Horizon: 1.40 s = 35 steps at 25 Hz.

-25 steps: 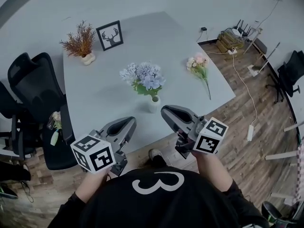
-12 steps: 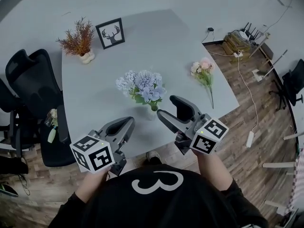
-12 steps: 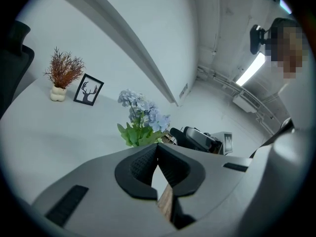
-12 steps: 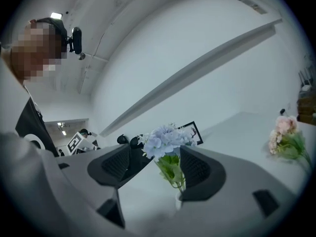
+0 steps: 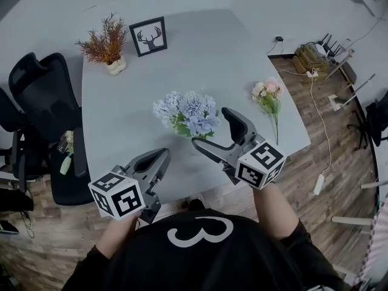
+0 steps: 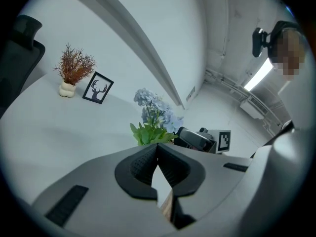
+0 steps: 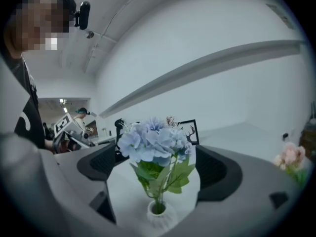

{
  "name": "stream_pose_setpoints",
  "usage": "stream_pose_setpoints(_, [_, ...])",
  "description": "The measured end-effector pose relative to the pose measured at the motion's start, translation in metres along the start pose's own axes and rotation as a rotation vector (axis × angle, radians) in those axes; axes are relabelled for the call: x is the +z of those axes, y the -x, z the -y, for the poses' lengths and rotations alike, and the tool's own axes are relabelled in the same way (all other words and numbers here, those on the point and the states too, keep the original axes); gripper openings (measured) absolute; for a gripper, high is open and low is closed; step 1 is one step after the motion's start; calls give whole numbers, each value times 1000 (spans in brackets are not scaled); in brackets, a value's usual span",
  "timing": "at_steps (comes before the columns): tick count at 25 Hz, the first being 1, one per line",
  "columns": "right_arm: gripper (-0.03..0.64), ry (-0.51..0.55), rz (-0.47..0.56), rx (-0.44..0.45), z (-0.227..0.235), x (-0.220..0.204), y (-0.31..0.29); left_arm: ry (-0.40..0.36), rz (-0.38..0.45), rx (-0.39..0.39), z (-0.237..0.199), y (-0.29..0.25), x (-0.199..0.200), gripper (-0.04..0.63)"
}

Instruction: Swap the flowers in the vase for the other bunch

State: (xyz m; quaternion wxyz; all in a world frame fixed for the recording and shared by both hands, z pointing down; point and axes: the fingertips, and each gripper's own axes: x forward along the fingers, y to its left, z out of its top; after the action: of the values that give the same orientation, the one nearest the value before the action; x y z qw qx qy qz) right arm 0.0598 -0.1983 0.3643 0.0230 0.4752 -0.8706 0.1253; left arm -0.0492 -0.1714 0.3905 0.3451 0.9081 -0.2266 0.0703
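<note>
A bunch of blue flowers (image 5: 185, 113) stands in a small white vase (image 7: 159, 214) near the middle of the grey table (image 5: 121, 114). A pink bunch (image 5: 268, 96) lies flat at the table's right side. My right gripper (image 5: 210, 126) sits just in front of the blue bunch, open; its jaws have just been opening. In the right gripper view the stems (image 7: 160, 181) and vase show in the gap, and neither pad touches them. My left gripper (image 5: 159, 157) hangs at the table's near edge, shut and empty, with its tips meeting (image 6: 157, 148).
A dried brown plant in a white pot (image 5: 109, 44) and a framed deer picture (image 5: 150, 36) stand at the table's far side. Black office chairs (image 5: 36, 96) crowd the left. Cables and a power strip (image 5: 309, 56) lie on the wooden floor at right.
My right gripper went from shut to wide open and moved forward up to the blue flowers, rolling as it went. My left gripper shifted only slightly.
</note>
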Motion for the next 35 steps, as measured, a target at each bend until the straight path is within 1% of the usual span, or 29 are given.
stream_pose_setpoints(2, [500,96,-56,-19,4,-9,-11,10,14,16,-5,2,2,11])
stream_pose_setpoints(3, [504,123,-81,-15,4,-15,-16,17,21,24,-7,3,3,11])
stream_pose_setpoints(4, [506,127,-96,-6,4,-19,-21,24,27,31,-9,4,4,11])
stream_pose_setpoints(8, [506,72,-85,33,4,-23,-36,40,52,70,-19,9,5,11])
stream_pose_setpoints(13, [502,64,-68,86,1,-25,-43,66,79,118,-28,16,4,11])
stream_pose_setpoints(18, [494,54,-97,123,-3,-38,-47,75,101,158,-30,21,4,11])
stream_pose_setpoints(20, [454,56,-103,133,-5,-40,-48,74,117,180,-30,24,5,11])
stream_pose_setpoints(22, [356,53,-100,139,-5,-40,-48,80,133,200,-32,26,6,11])
stream_pose_setpoints(24, [292,52,-102,149,-6,-39,-48,89,144,213,-32,29,6,11])
stream_pose_setpoints(27, [258,95,-123,167,-11,-41,-48,89,166,230,-31,33,9,11])
stream_pose_setpoints(29, [195,116,-124,167,-13,-39,-47,81,184,236,-29,35,12,11])
stream_pose_setpoints(35, [132,121,-121,143,-13,-38,-44,67,191,228,-22,36,17,11])
